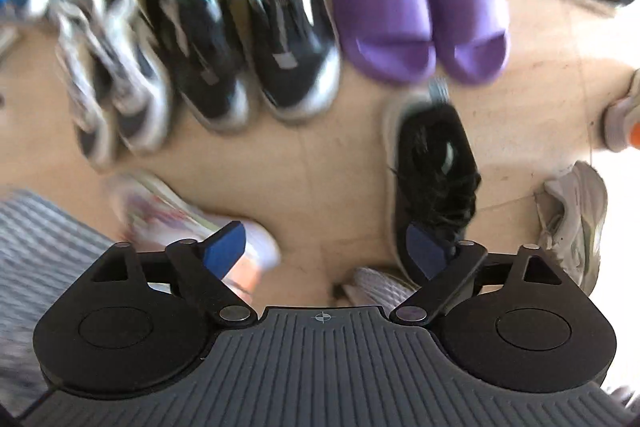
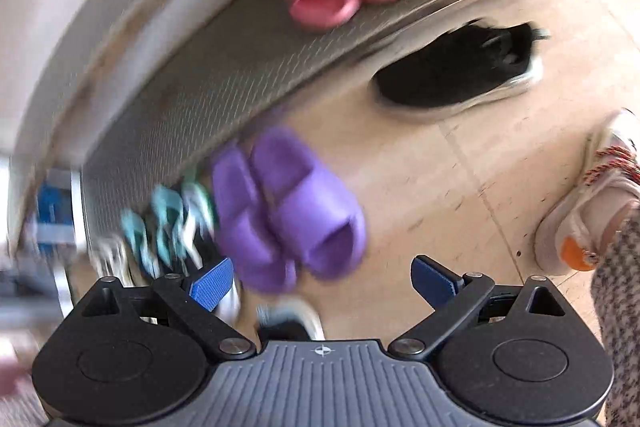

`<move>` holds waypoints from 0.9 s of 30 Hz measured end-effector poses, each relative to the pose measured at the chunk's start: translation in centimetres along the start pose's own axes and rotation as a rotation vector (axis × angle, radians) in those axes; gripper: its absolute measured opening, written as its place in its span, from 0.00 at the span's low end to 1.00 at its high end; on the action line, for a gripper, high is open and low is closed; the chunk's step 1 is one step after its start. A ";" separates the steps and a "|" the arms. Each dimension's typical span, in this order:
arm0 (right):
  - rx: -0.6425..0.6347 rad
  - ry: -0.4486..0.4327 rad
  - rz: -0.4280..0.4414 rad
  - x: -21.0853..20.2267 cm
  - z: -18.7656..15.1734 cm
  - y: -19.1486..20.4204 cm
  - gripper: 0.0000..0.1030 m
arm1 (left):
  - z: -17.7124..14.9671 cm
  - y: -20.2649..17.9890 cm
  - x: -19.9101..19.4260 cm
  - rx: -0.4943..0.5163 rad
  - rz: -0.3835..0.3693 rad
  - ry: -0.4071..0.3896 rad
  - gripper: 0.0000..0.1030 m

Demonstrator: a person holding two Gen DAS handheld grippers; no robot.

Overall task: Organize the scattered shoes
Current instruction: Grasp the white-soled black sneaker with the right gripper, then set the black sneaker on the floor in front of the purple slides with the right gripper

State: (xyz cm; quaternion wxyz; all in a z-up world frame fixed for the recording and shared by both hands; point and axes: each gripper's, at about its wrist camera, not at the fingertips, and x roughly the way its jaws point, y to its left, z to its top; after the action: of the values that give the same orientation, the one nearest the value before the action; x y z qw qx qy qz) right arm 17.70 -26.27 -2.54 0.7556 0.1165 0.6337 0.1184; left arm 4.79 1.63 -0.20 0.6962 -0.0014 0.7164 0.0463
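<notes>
Both claws, left claw [image 1: 326,251] and right claw [image 2: 322,279], were spread and empty. The lone black shoe [image 1: 434,183] probably needed lining up next, beside the purple slippers [image 1: 416,7].

daylight floods in from the right, washing the floor [image 1: 600,187] to white glare at that edge. both views smear with motion blur: the purple slippers [image 1: 416,7] and teal-trimmed sneakers [image 1: 240,27] go soft. fisheye bends the shoe rack [image 2: 200,67] into an arc; corners fall dark.

left gripper [image 1: 324,247]: black linkage arms, blue pads, silver pivot pins, ribbed grey housing, crosshair mark | right gripper [image 2: 322,279]: same build
</notes>
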 end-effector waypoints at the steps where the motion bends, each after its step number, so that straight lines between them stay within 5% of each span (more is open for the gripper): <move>1: -0.019 0.018 -0.002 0.5 -0.4 0.4 0.94 | -0.2 0.3 -1.0 0.018 0.007 -0.037 0.93; 4: -0.063 0.072 -0.012 3.3 -3.2 2.6 0.83 | -0.3 1.4 -0.5 0.035 0.022 -0.130 0.94; 7: -0.072 0.110 -0.037 5.8 -5.3 4.1 0.58 | 0.5 2.9 2.3 -0.074 -0.010 -0.055 0.89; 11: -0.063 0.157 -0.078 10.5 -7.4 6.0 0.58 | 2.5 3.8 2.1 -0.128 -0.164 -0.042 0.90; 14: -0.066 0.168 -0.126 13.1 -8.1 7.0 0.58 | 3.6 4.5 0.7 -0.100 -0.108 -0.128 0.92; 19: -0.090 0.227 -0.209 16.8 -8.5 7.4 0.59 | 4.2 5.8 0.1 -0.093 -0.114 -0.145 0.92; 27: -0.081 0.259 -0.144 19.8 -9.7 7.1 0.64 | 2.6 6.4 1.3 -0.027 -0.042 -0.116 0.92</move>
State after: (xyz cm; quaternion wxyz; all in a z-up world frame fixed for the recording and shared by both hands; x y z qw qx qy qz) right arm 11.29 -12.85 -20.27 0.6780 0.0240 0.7274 0.1031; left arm 6.93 8.23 -1.17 0.7373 -0.0229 0.6739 0.0413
